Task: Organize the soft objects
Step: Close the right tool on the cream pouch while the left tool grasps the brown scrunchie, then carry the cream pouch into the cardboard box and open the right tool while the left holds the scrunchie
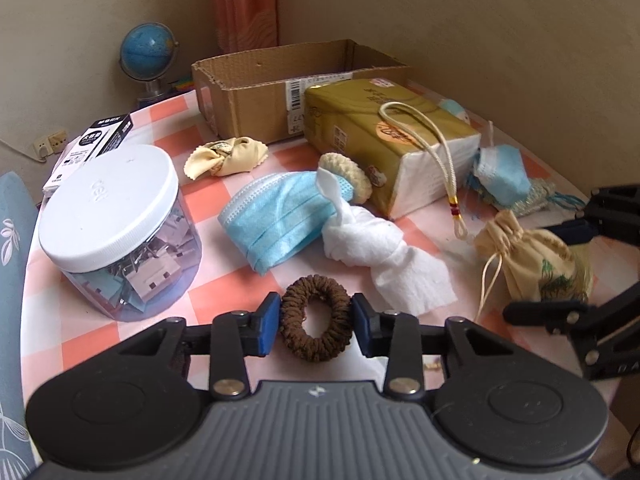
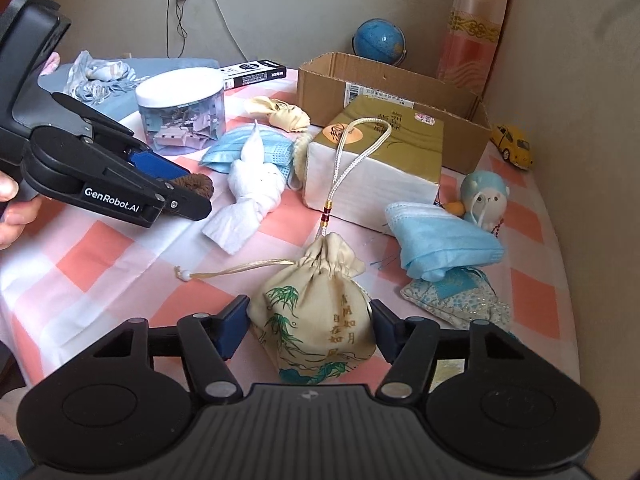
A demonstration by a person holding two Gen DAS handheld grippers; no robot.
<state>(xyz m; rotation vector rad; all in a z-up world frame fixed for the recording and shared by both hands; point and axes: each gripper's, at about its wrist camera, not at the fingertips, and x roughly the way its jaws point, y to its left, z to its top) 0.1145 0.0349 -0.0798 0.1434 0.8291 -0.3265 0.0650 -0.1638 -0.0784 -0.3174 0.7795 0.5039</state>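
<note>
Item: brown scrunchie (image 1: pixel 316 317) on the table (image 1: pixel 224 280), my left claw (image 1: pixel 316 320) pinching its sides. Item: drawstring pouch (image 2: pixel 314 316), my right claw (image 2: pixel 310 330) bracketing it; contact unclear. Risk: trailing cord (image 2: pixel 240 269) snagging the tissue pack (image 2: pixel 376 160) strap.

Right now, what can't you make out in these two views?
- Cardboard box interior: near wall hides its floor in both views.
- Brown scrunchie: pads flank it in the left view; contact unclear. In the right view the left gripper mostly covers it.
- Drawstring pouch: grip unconfirmed; its bottom is behind the right gripper body.
- Tissue pack print: too small.
</note>
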